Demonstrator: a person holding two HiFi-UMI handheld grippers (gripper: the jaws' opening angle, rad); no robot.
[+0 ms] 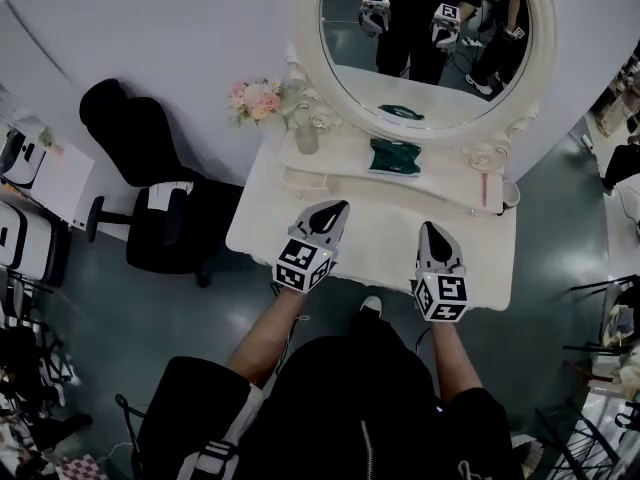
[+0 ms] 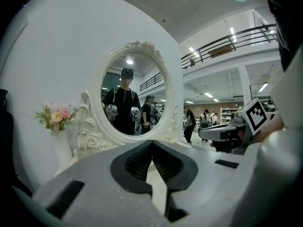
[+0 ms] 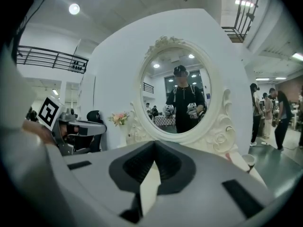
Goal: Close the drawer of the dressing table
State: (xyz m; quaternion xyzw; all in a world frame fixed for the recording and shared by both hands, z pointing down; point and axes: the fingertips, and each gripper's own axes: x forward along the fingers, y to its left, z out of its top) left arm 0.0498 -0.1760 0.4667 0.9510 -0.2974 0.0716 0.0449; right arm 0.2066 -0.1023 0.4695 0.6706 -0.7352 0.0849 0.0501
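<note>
The white dressing table [image 1: 385, 218] stands against the wall under an oval mirror [image 1: 430, 58]. My left gripper [image 1: 337, 208] hovers over the front left of the tabletop, jaws shut and empty. My right gripper [image 1: 428, 228] hovers over the front right, also shut and empty. Both point toward the mirror. No drawer front shows in any view; the table's front edge lies under my hands and body. In the left gripper view the shut tips [image 2: 151, 142] face the mirror [image 2: 135, 96]. In the right gripper view the shut tips [image 3: 154, 143] face the mirror [image 3: 177, 93].
A green folded item [image 1: 395, 156] lies at the back of the tabletop, with a pink flower bunch [image 1: 255, 98] and a glass vase [image 1: 306, 136] at the back left. A small cup [image 1: 511, 196] sits at the right. A black office chair [image 1: 150, 188] stands left of the table.
</note>
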